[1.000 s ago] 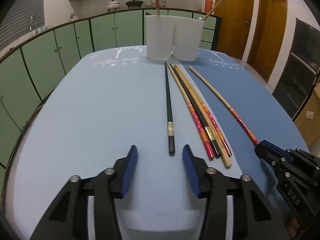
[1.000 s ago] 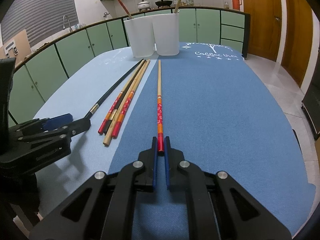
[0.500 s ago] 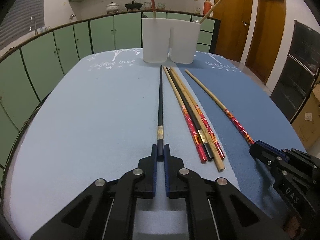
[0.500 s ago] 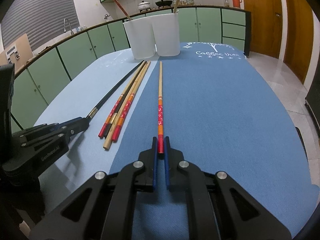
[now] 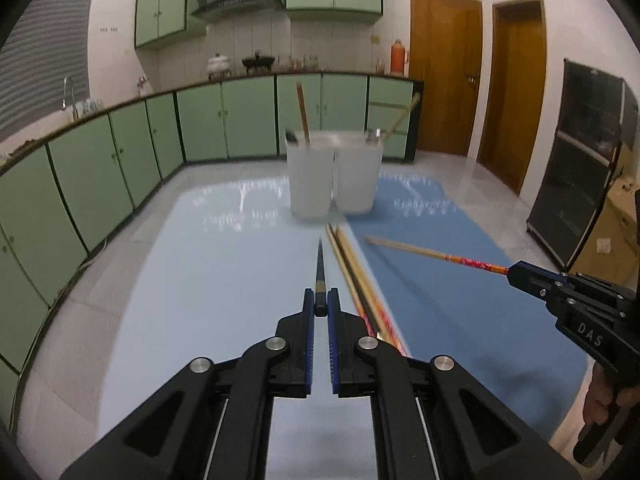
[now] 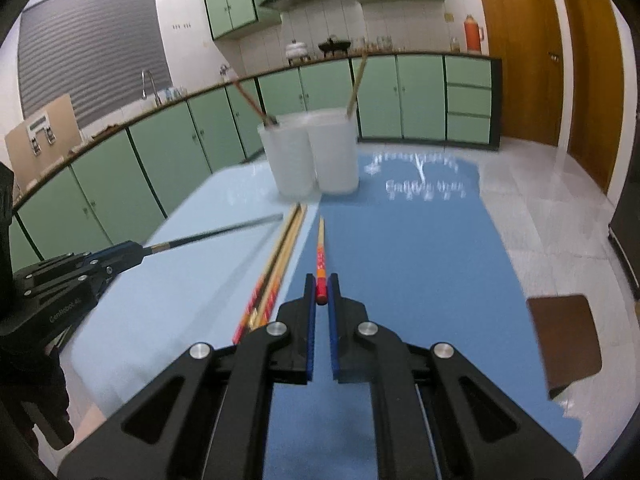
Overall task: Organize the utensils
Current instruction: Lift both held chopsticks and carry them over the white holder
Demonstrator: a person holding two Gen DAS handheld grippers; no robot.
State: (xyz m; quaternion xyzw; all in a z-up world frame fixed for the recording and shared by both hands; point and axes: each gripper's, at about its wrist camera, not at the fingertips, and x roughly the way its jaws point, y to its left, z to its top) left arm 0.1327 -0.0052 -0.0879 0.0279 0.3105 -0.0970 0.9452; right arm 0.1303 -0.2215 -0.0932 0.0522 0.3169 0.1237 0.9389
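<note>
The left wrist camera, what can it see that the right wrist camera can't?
Only the left wrist view shows the dark glass-door cabinet at the right.

Only the right wrist view shows the brown mat on the floor and the grey window shutter.

Both show the two white cups, the bundle of chopsticks on the blue table, the left tongs shut on a black chopstick, and the right tongs shut on a red-ended chopstick.
</note>
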